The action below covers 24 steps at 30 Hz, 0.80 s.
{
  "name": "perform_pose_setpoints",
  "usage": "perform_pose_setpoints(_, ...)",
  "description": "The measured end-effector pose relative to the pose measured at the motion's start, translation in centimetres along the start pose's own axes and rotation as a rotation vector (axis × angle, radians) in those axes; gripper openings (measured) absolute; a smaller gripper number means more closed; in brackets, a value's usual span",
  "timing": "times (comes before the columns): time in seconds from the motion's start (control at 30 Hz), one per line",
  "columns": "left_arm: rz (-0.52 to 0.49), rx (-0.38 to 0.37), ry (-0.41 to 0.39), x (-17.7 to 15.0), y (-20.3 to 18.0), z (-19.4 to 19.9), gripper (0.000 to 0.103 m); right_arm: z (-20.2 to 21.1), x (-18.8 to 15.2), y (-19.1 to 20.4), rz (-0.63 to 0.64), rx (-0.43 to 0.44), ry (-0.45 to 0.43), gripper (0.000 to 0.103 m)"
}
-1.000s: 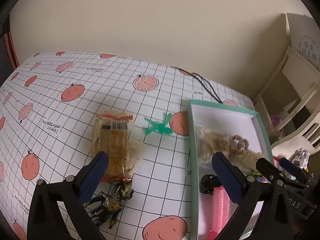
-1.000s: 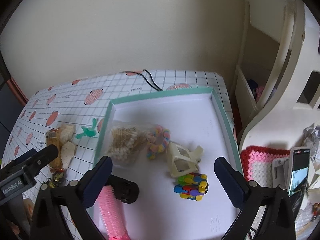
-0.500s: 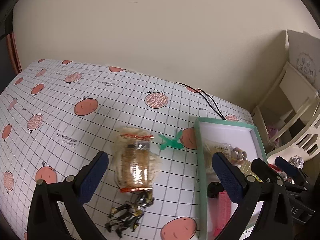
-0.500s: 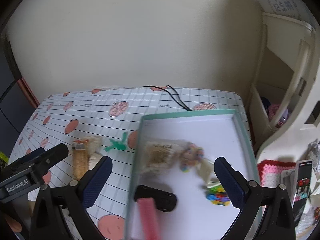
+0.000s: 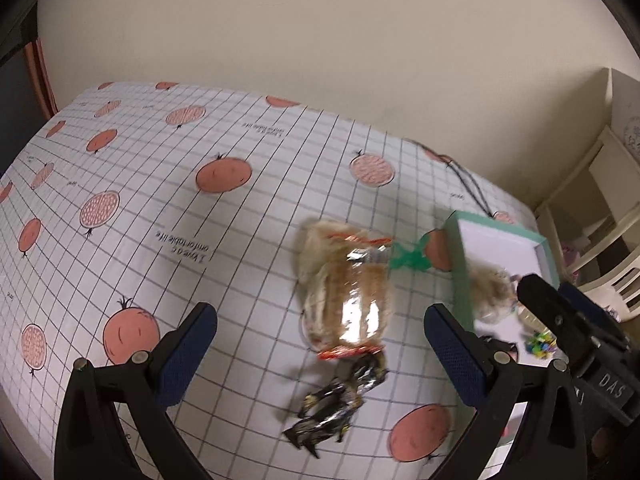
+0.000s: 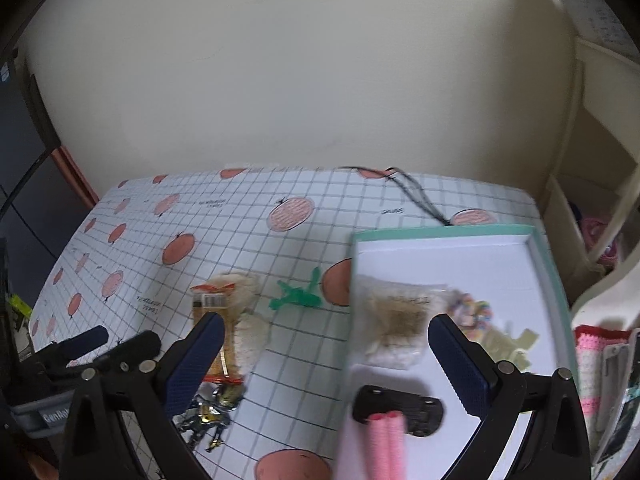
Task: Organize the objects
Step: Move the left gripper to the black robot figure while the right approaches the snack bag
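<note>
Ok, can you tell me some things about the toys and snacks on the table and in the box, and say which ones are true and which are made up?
1. The snack packet lies on the tablecloth, outside the green-rimmed box. True.
2. The left gripper is clamped on the snack packet. False: its jaws are open and hold nothing.
3. The green plastic toy lies between the snack packet and the box. True.
4. The dark action figure is inside the box. False: it lies on the tablecloth, just below the snack packet.
5. The pink roller is in the box. True.
6. The right gripper holds the pink roller. False: it is open and empty.
</note>
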<state>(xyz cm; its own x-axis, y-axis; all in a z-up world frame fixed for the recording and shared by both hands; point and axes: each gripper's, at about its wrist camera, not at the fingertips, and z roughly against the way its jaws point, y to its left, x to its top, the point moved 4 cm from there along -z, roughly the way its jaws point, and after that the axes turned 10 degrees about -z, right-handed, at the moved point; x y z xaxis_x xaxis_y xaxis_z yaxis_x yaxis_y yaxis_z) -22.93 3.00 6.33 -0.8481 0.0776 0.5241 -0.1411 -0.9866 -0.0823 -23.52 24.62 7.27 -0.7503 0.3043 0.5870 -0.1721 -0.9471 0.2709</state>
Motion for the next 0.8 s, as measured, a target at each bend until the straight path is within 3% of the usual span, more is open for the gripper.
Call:
perform_pose_setpoints(0.23,0.013,-0.009,0.06,-1.4,1.6,-1.4,0.103,-2.4,-0.8,1.7,0.001,0.021,0.049,0.103)
perform_pose_setpoints(0.8,-0.161,-0.045,0.179,-4.4,-1.6,-4.1,0.103,-6.0,-2.6,4.4,0.031,0.047,0.137,0.102)
